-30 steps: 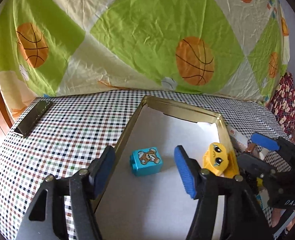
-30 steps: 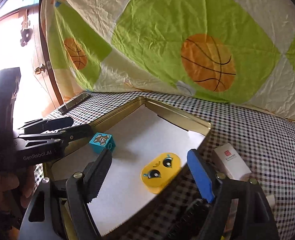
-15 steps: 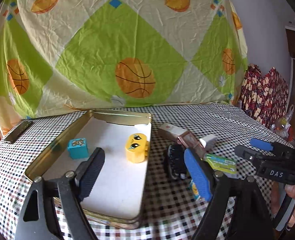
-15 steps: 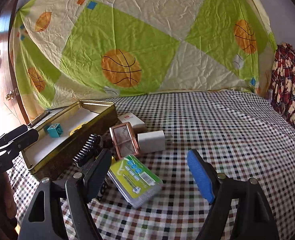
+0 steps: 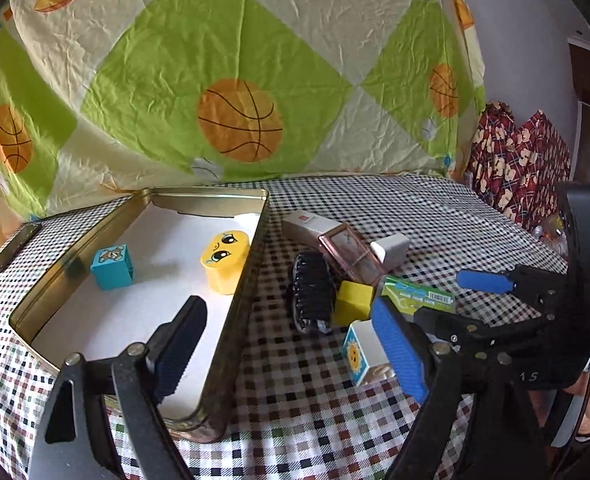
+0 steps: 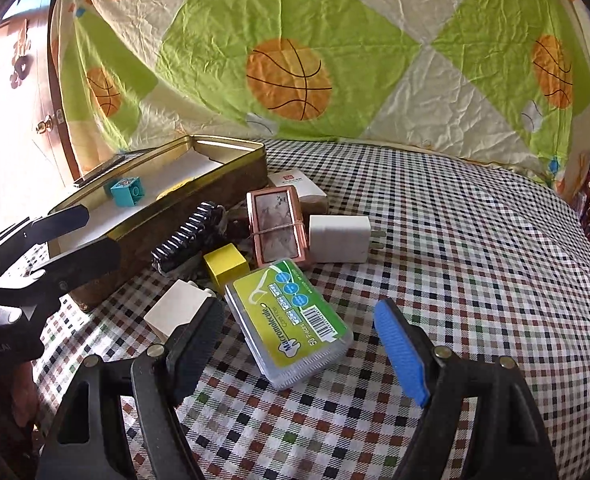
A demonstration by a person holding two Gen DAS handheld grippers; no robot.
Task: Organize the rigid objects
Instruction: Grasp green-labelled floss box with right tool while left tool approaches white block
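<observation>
Right wrist view: you are bringing the right gripper [image 6: 295, 344], jaws wide and empty, around the green floss case [image 6: 289, 320] near the tin [image 5: 231, 320]; closing on it is next. Your left gripper [image 5: 291, 344], jaws just opening, is holding nothing over the tin's right wall. Checked cloth is covering the worktop [image 6: 455, 240]; a basketball sheet [image 6: 295, 60] is hanging behind.
</observation>
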